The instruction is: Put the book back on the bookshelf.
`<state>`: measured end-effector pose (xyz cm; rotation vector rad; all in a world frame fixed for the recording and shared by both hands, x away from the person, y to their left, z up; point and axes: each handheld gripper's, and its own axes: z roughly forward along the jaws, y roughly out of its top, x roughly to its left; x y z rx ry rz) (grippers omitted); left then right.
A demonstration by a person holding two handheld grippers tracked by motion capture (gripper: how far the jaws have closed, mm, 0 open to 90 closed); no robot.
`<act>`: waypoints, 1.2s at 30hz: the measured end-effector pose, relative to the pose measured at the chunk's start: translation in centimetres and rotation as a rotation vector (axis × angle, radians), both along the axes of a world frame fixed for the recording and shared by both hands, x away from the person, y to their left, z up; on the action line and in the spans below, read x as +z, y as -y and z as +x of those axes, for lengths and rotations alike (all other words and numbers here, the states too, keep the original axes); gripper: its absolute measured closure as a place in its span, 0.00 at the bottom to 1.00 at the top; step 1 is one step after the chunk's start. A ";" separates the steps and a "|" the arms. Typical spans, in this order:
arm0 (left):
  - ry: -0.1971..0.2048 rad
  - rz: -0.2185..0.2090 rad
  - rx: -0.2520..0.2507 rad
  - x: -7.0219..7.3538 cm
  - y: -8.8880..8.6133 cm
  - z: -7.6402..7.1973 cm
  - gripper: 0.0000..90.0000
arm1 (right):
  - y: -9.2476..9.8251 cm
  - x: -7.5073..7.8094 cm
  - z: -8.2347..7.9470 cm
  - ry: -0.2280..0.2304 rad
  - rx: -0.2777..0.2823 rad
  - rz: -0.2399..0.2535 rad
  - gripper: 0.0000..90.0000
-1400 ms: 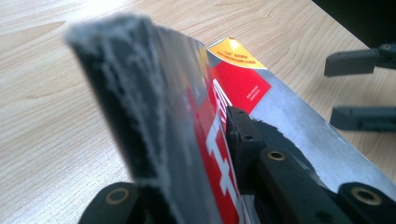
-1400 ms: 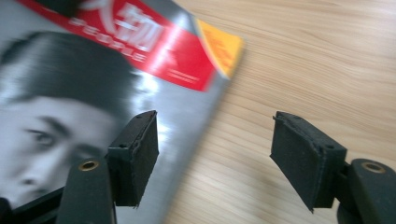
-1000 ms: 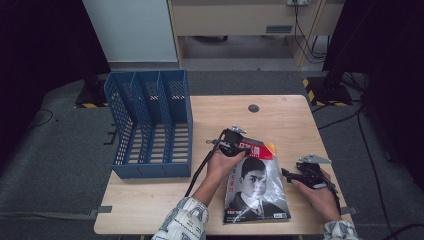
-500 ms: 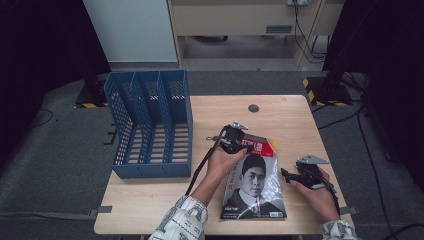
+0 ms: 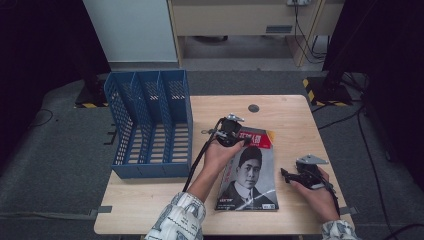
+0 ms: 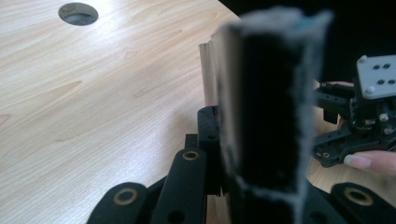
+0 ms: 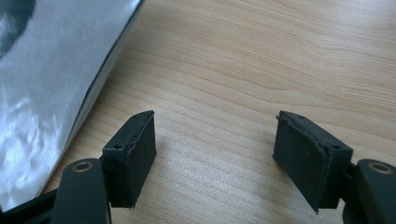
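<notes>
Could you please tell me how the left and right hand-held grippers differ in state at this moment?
The left hand-held gripper is shut on the magazine's top edge; the right hand-held gripper is open and holds nothing. The left one touches the magazine; the right one sits beside it over bare table. Both have black jaws.

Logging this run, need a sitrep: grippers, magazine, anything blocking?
Left gripper shut on magazine, top edge. Right gripper open, on table right of it. Blue rack left, apart; nothing blocking.

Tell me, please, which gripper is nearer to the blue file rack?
Left. The left gripper grips the magazine's top edge just right of the blue file rack; the right gripper sits beyond the magazine's far side.
</notes>
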<state>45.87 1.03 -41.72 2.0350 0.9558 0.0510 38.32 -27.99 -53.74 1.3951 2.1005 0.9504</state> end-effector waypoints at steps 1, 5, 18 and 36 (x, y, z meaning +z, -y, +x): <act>0.001 -0.002 0.002 0.1 -0.1 0.1 0.96 | 0.0 0.0 0.0 0.000 0.000 0.000 0.33; 0.001 -0.026 0.012 0.4 -0.4 0.2 0.96 | 0.0 0.0 0.0 0.000 0.000 -0.001 0.33; -0.031 -0.092 0.032 1.6 -1.6 0.1 0.96 | 0.0 0.0 0.0 0.001 -0.001 0.000 0.33; -0.047 -0.234 0.084 4.0 -4.4 -0.5 0.96 | 0.0 0.0 0.0 0.005 0.000 -0.003 0.33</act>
